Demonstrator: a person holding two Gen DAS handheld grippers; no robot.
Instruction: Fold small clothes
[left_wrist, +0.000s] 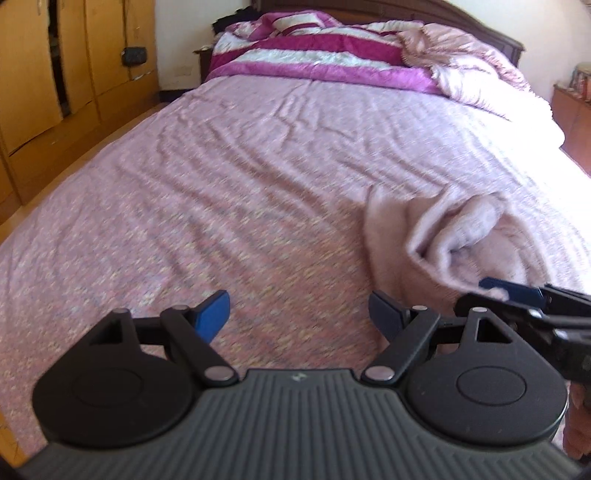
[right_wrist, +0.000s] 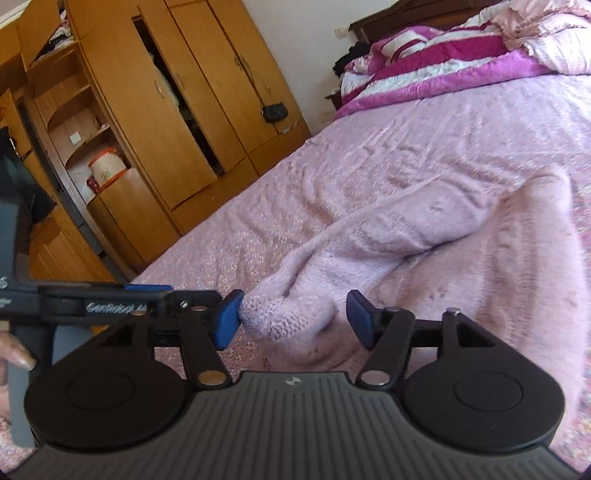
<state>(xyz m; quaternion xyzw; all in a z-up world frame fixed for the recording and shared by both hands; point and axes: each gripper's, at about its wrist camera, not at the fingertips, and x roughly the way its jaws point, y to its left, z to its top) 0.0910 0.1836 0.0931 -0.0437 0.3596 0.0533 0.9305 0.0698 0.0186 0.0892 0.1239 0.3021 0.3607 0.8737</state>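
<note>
A pale pink knitted sweater (right_wrist: 461, 251) lies on the pink bedsheet (right_wrist: 424, 140). One sleeve runs toward me, and its cuff (right_wrist: 280, 314) sits between the blue pads of my right gripper (right_wrist: 293, 319). That gripper is open, with the left pad touching the cuff. In the left wrist view the sweater (left_wrist: 454, 236) lies bunched to the right. My left gripper (left_wrist: 301, 319) is open and empty over bare sheet (left_wrist: 221, 184), left of the sweater. The right gripper (left_wrist: 517, 295) enters that view from the right, at the sweater's near edge.
A striped magenta and white quilt (left_wrist: 314, 55) and a pink blanket (left_wrist: 465, 59) are piled at the head of the bed. Wooden wardrobes (right_wrist: 155, 110) stand along the left side of the bed. A bedside cabinet (left_wrist: 572, 114) stands at the far right.
</note>
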